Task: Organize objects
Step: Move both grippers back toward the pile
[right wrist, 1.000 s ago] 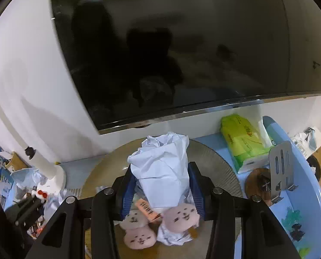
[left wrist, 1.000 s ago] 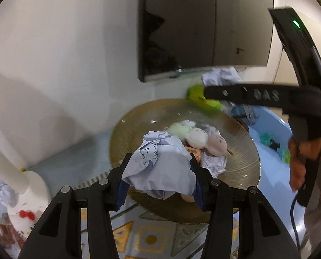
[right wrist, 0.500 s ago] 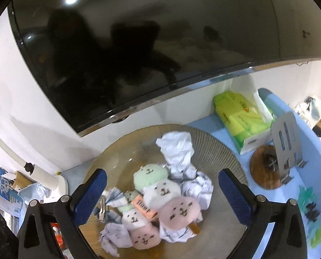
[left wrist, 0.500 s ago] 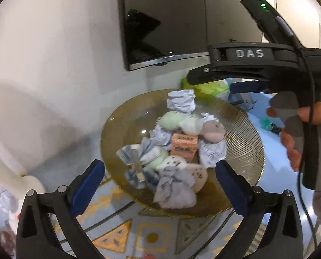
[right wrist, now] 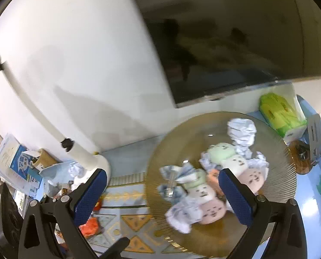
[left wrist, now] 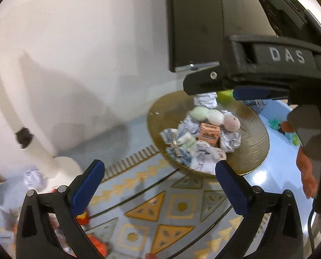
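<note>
A wide, shallow golden bowl (right wrist: 274, 185) with a finely ribbed rim sits on the pale blue table (left wrist: 274, 174), its near edge overlapping a patterned mat (left wrist: 173, 207) of gold triangles and squares. Inside it lies a loose heap, piled toward the centre. The largest pieces are round plush toys (right wrist: 254, 178) in pink, cream and mint green, each with a small stitched face. Around and between them are crumpled white paper balls (right wrist: 242, 130), one standing apart at the far side of the bowl. A small orange box (left wrist: 210, 133) lies among the plush toys, partly hidden in the right wrist view. A bluish patterned wrapper (right wrist: 173, 177) lies at the heap's left edge.

The left gripper (left wrist: 158, 185) is released, its blue pads spread wide over the mat with nothing between them. The right gripper (right wrist: 162, 194) is likewise spread wide and empty, above the bowl's near-left rim. A hand (left wrist: 307, 170) holds its handle.
</note>
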Available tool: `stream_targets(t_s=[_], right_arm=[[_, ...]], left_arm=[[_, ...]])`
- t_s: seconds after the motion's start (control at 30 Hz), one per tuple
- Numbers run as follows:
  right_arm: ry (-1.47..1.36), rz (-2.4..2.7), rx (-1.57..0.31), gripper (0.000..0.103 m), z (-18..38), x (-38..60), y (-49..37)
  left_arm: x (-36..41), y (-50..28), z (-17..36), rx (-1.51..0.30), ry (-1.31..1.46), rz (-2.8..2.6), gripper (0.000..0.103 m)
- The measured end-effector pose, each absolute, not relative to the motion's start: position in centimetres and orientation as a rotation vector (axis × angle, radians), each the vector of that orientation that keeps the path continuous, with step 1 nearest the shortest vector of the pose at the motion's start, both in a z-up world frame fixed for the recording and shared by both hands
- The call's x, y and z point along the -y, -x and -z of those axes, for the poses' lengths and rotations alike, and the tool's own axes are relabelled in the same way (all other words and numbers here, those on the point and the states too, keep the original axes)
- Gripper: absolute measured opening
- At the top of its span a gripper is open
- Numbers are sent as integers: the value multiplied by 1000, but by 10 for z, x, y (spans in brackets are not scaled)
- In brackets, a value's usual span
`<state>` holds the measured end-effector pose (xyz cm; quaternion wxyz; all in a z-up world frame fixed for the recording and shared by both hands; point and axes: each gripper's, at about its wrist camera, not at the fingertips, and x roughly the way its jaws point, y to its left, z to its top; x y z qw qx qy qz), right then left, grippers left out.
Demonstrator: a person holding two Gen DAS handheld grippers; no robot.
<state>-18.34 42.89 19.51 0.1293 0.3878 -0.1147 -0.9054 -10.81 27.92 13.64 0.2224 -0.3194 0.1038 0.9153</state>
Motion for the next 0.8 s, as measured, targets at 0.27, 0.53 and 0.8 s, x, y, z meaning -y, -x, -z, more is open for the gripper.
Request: stream_targets(t_s=[0.27, 0.53, 0.8], right_arm=[[-1070, 2620, 283, 103, -217, -385, 157], [-1069, 2587, 212, 103, -198, -332, 126], [-1117, 2487, -1, 103, -116, -271, 79]], left_arm=[[-204, 99, -166, -289, 879, -2642, 102], [-103, 81, -160, -279, 954, -2783, 102], [23, 37, -109, -112, 1141, -2860, 102]])
